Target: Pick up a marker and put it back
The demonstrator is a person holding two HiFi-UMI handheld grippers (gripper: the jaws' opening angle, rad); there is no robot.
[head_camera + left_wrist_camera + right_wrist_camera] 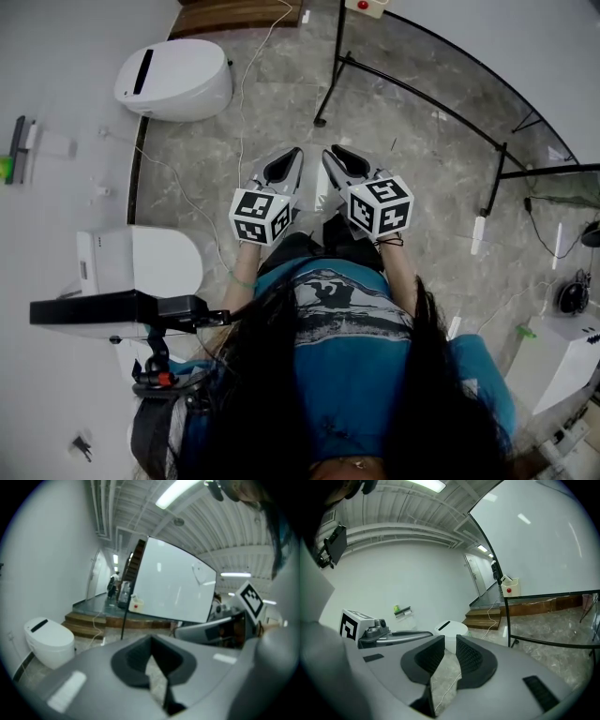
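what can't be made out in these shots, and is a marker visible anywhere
- Marker: none shows in any view; the whiteboard is far off in the left gripper view, anything along its lower edge too small to tell.
- Green thing on the wall shelf, right gripper view: too small to identify.
- Figures by the far doorway, left gripper view: tiny, blurred.
- Floor at the person's feet, head view: hidden by the torso.

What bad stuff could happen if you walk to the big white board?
The white cable trails over the floor just in front, so a step forward might snag it. The whiteboard stand has low black legs that a foot could catch. The left gripper and right gripper hold nothing, and no marker is in sight, so finding one may take a look around.
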